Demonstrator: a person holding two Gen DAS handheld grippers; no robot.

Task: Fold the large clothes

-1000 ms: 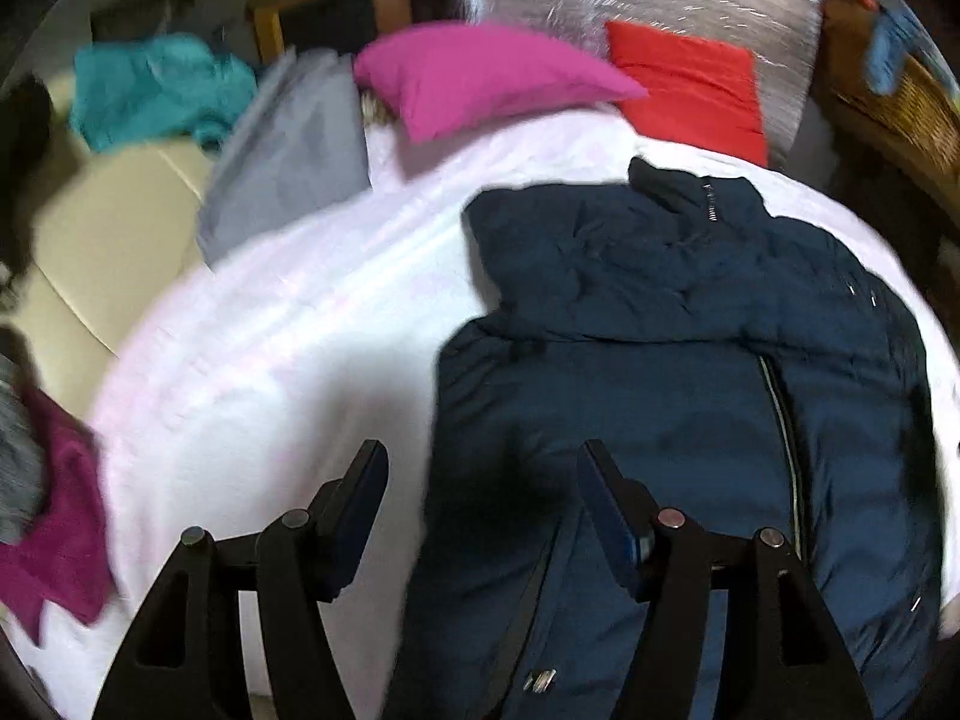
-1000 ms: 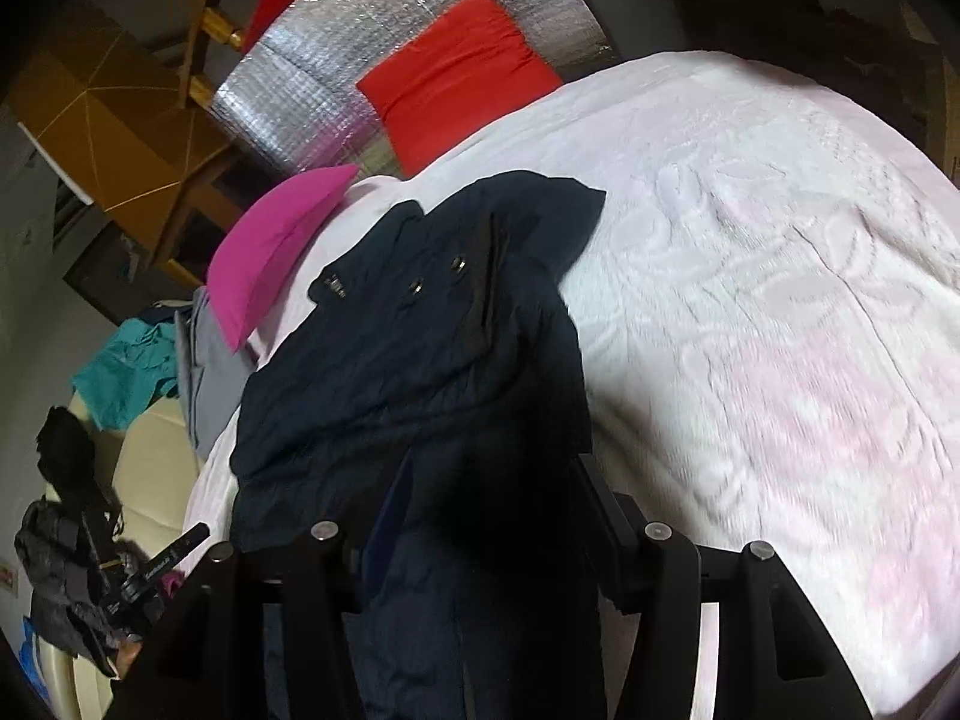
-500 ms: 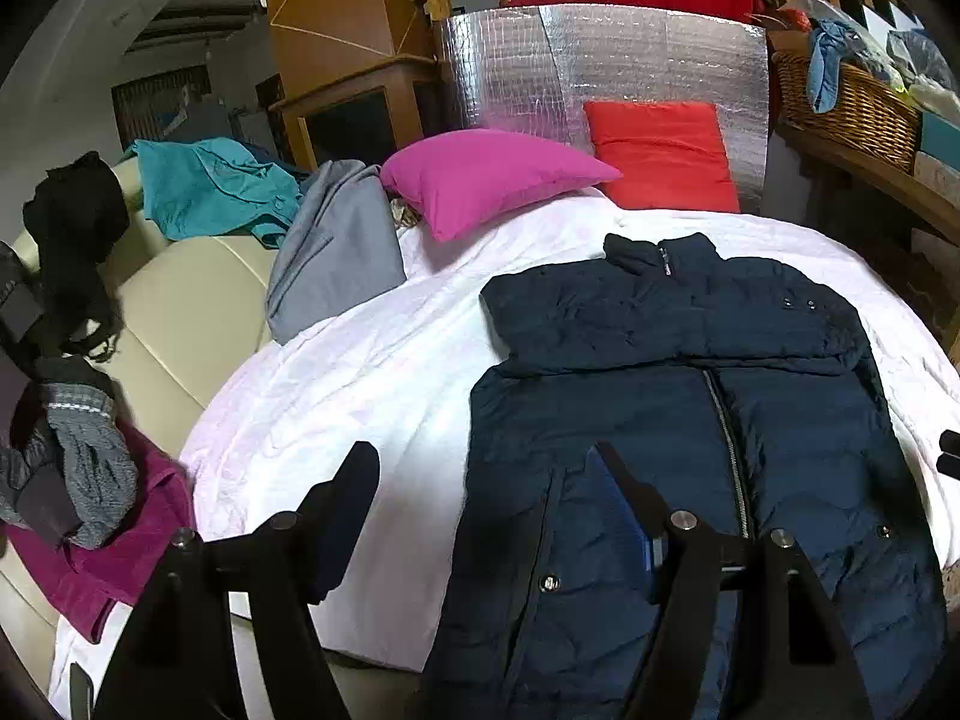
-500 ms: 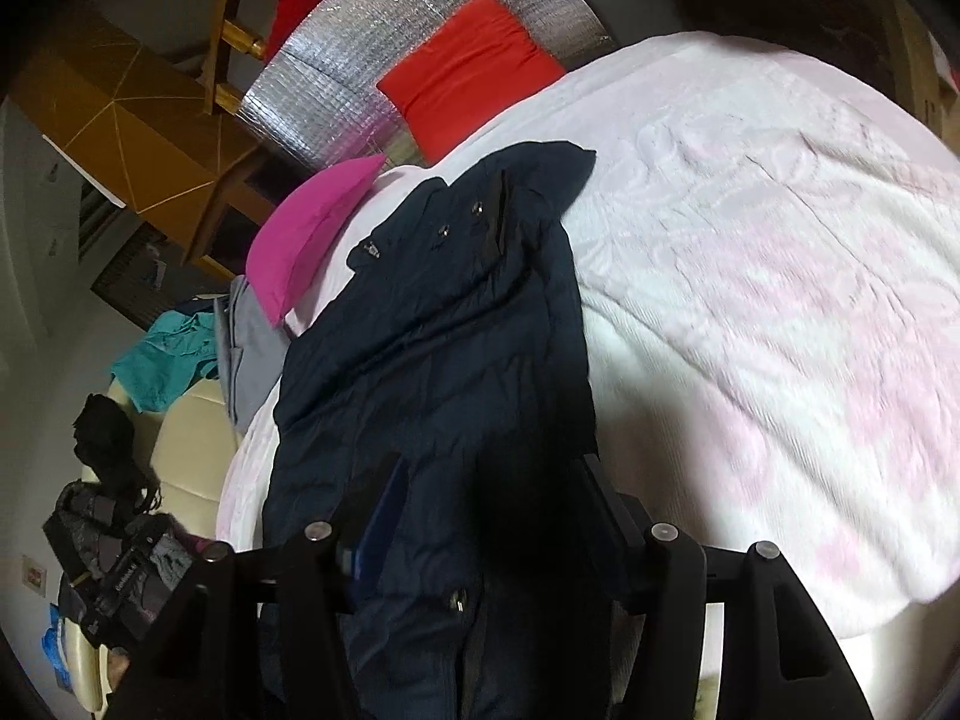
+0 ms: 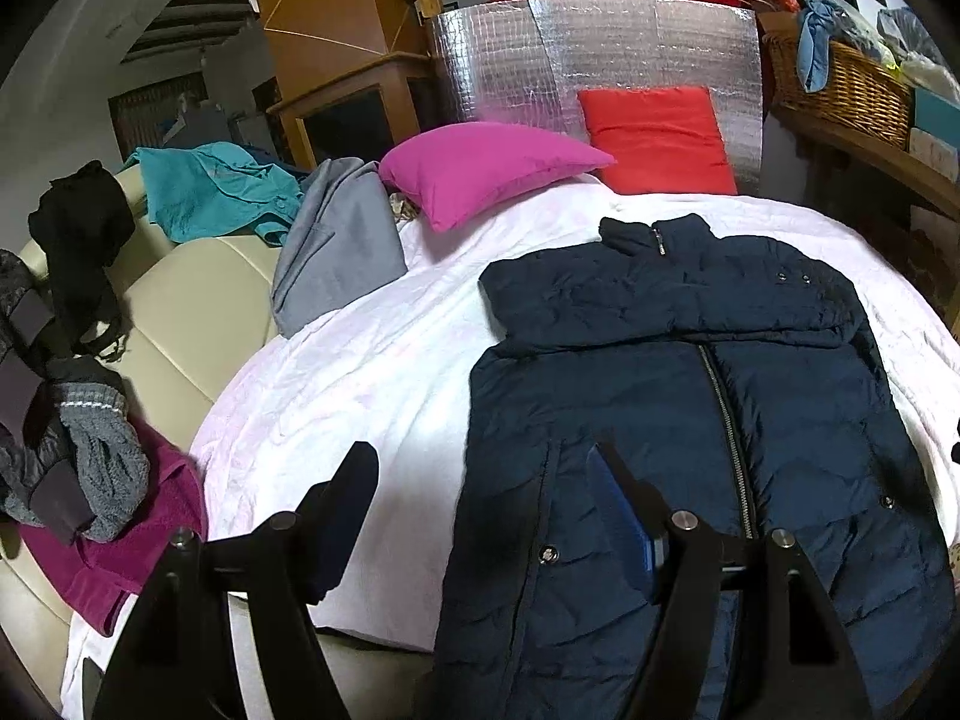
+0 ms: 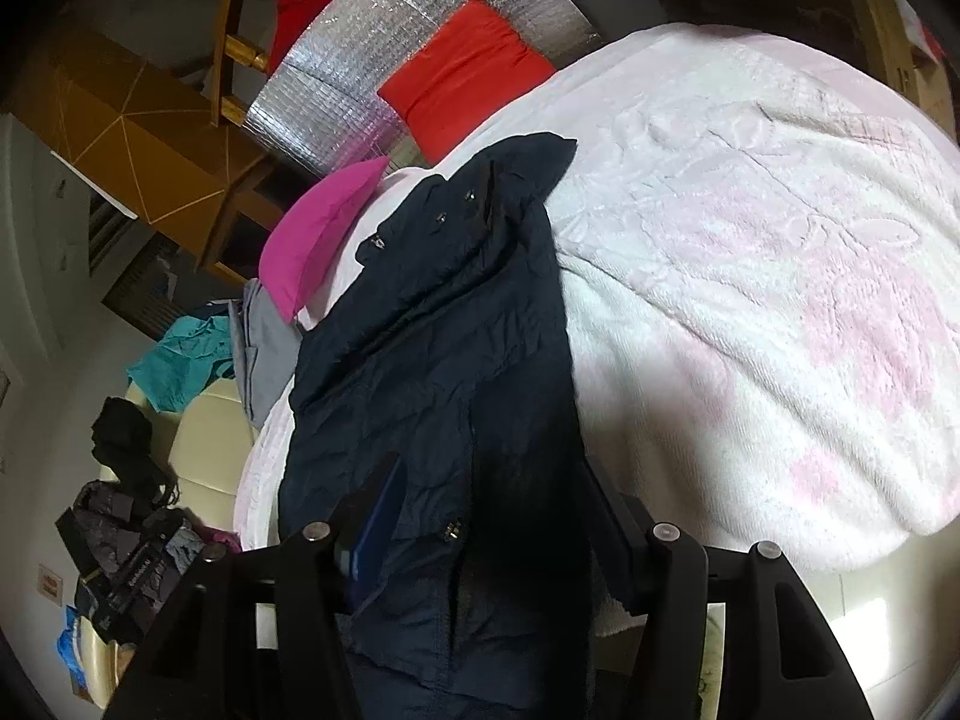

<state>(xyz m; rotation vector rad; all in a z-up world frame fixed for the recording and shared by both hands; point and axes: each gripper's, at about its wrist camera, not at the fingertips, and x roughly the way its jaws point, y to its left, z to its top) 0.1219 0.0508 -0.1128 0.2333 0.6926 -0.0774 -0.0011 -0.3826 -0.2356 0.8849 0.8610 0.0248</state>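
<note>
A dark navy quilted jacket [image 5: 690, 420] lies face up on the white-pink bedspread [image 5: 360, 372], collar toward the pillows, sleeves folded across the chest, hem hanging over the near bed edge. My left gripper [image 5: 480, 468] is open and empty, above the jacket's lower left edge. In the right wrist view the jacket [image 6: 432, 360] runs away from me. My right gripper [image 6: 492, 480] is open over the jacket's lower right part, holding nothing.
A magenta pillow [image 5: 486, 174] and a red pillow [image 5: 657, 138] lie at the head of the bed against a silver foil panel [image 5: 600, 60]. Grey [image 5: 336, 252] and teal [image 5: 210, 186] clothes lie on a cream sofa [image 5: 174, 324] at left. A wicker basket [image 5: 840, 90] stands back right.
Both grippers have drawn back and up from the jacket toward the foot of the bed, so more of the jacket and room shows. Both stay open.
</note>
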